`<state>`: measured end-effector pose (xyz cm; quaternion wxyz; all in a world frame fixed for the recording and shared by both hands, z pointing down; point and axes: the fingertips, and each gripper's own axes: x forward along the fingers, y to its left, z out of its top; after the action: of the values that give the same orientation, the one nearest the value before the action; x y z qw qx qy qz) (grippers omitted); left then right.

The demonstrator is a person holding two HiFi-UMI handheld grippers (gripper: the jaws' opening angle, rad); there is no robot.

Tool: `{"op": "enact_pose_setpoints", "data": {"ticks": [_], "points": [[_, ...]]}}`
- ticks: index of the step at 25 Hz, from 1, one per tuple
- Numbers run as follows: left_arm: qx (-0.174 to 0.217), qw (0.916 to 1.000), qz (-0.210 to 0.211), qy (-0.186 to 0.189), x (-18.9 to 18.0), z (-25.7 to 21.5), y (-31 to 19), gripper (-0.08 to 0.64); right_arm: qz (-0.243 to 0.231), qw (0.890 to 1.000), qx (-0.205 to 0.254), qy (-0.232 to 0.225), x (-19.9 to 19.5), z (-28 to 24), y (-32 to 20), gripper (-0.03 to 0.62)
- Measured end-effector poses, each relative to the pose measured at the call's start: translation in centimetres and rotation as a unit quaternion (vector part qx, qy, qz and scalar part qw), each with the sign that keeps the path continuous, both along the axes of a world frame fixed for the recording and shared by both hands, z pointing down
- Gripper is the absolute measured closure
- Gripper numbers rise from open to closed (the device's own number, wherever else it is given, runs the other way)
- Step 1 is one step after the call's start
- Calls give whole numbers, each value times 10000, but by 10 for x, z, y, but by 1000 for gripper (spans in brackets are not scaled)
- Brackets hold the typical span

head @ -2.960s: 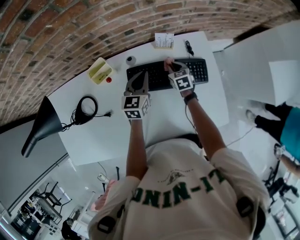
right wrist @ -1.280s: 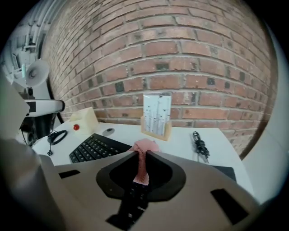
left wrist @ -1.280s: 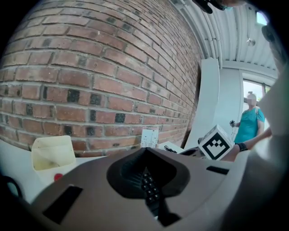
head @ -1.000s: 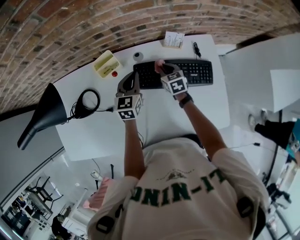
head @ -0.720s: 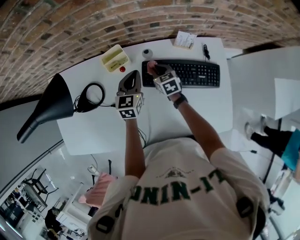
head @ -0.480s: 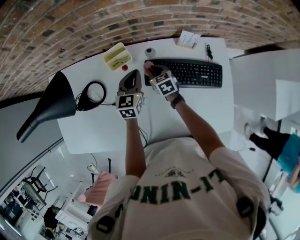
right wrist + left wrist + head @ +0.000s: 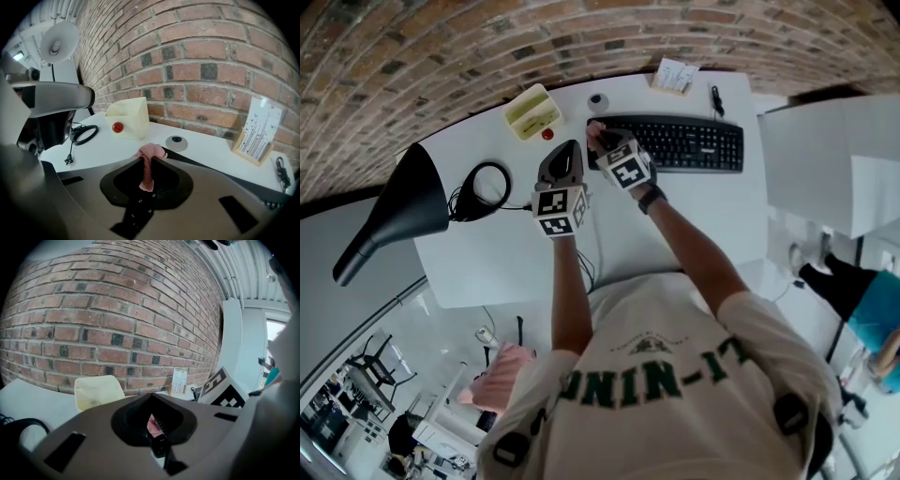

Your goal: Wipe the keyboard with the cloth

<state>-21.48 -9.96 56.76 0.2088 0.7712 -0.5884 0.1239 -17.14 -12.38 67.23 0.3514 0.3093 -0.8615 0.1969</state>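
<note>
The black keyboard (image 7: 680, 142) lies at the back of the white desk (image 7: 516, 253). My right gripper (image 7: 602, 142) is over the keyboard's left end, shut on a small pink cloth (image 7: 594, 130). In the right gripper view the cloth (image 7: 148, 164) hangs pinched between the closed jaws of the right gripper (image 7: 149, 158), with keyboard keys (image 7: 140, 208) just beneath. My left gripper (image 7: 564, 159) hovers left of the keyboard, jaws together, holding nothing. In the left gripper view, the left gripper (image 7: 152, 397) frames a bit of the pink cloth (image 7: 153, 425).
A cream box (image 7: 531, 111) with a red ball (image 7: 547, 134) beside it stands at the back left, by a round grommet (image 7: 597, 99). A card holder (image 7: 676, 75) stands behind the keyboard. A coiled cable (image 7: 484, 189) and a black lamp (image 7: 398, 211) lie left. Brick wall (image 7: 441, 47) behind.
My right gripper has slid with the cloth from the keyboard's middle to its left end. The left gripper has stayed left of the keyboard.
</note>
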Motion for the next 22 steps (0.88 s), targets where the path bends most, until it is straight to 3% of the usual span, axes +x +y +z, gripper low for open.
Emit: {"op": "enact_pose_setpoints", "data": {"ticks": [22], "points": [[-24,9976,695,25,82,2,-6,557,647,9977,160,79,97,0,-11,558]]}}
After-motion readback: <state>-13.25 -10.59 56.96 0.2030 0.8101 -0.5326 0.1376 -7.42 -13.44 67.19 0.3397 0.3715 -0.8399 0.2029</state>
